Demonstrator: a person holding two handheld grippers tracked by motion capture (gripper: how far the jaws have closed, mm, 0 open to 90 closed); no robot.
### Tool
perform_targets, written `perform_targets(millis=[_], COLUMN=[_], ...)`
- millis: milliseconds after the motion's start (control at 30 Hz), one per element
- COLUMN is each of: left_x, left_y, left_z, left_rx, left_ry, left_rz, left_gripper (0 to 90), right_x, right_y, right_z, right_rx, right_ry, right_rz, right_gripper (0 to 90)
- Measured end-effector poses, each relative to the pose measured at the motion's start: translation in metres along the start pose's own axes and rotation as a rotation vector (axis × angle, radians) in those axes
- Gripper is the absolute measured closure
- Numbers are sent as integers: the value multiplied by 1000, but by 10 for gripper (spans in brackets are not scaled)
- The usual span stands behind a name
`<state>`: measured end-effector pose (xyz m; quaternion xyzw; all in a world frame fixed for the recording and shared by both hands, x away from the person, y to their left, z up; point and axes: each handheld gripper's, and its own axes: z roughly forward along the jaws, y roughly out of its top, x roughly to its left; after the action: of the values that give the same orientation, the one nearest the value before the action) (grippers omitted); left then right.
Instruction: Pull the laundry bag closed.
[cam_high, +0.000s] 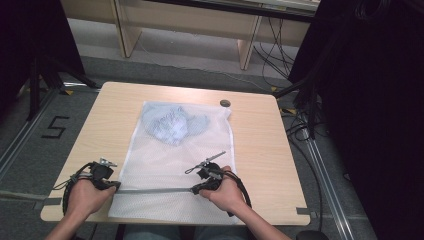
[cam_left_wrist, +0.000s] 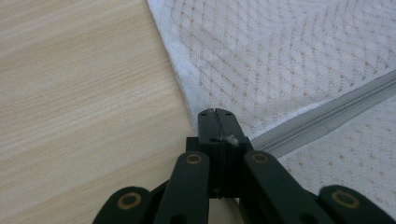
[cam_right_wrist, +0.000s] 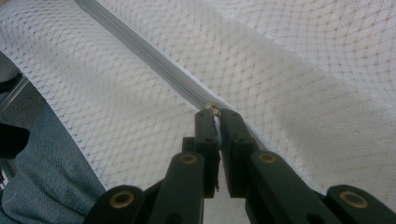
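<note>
1. One white mesh laundry bag (cam_high: 170, 165) lay flat on the pale wood-grain surface (cam_high: 260, 145), its near edge hanging just over the front rim.
2. One grey zipper (cam_high: 155, 190) ran straight across the bag's near end, from left to right in the high view.
3. Inside the bag, up at the far end, sat one crumpled light-blue garment (cam_high: 174, 125), bunched into a soft heap behind the netting.
4. Two tools were in play, one in each hand. The left tool (cam_left_wrist: 215, 113) had its jaws pressed together on the bag's left edge, right where the zipper tape (cam_left_wrist: 327, 112) begins; a scrap of white fabric showed pinched between them.
5. The right tool (cam_right_wrist: 216, 112) had its jaws nearly closed, a thin slit between them, nipping the small metal zipper pull (cam_right_wrist: 213, 108) at their tips.
6. The mesh read as a fine diamond-pattern weave, thin enough for the wood to show through it in the left gripper view.
7. One small dark round object (cam_high: 225, 103) rested on the surface just beyond the bag's far right corner; what it was, hard to tell.
8. Blue denim fabric (cam_right_wrist: 51, 177) showed below the bag's hanging edge in the right gripper view.
</note>
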<state>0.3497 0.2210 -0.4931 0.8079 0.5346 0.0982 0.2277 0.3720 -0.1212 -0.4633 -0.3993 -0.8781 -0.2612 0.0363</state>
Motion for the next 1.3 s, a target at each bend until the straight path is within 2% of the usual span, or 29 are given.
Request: perform_targets(millis=[200,233,267,600,633,767,1133,1200,1233,1300], left_x=[0,0,0,0,0,0,0,0,0,0], left_y=[0,0,0,0,0,0,0,0,-1,0], left_z=[0,0,0,0,0,0,0,0,1,0], left_rx=[7,7,6,3,6,5,6,5,-15,3], left_ry=[-1,-1,-1,-1,0,0,0,0,1,1], left_rz=[2,2,1,1,2,2,3,3,-1,2], left_gripper=[897,897,897,897,897,897,897,897,897,897], right_x=[-2,-1,-2,-4,-3,-5,-9,-9,-9,-9], right_y=[-1,-1,-1,-3,-3,-4,-7,-8,-8,-8], right_z=[-1,-2,-2,-4,-4,-4,-7,-7,-7,-7], right_rx=[4,13,7,10,19,14,16,14,15,18], right_ry=[3,4,1,-2,-2,-8,-15,-15,-15,-17], right_rz=[3,15,5,13,25,10,22,24,26,27], right_gripper=[870,869,870,870,870,870,870,870,870,870])
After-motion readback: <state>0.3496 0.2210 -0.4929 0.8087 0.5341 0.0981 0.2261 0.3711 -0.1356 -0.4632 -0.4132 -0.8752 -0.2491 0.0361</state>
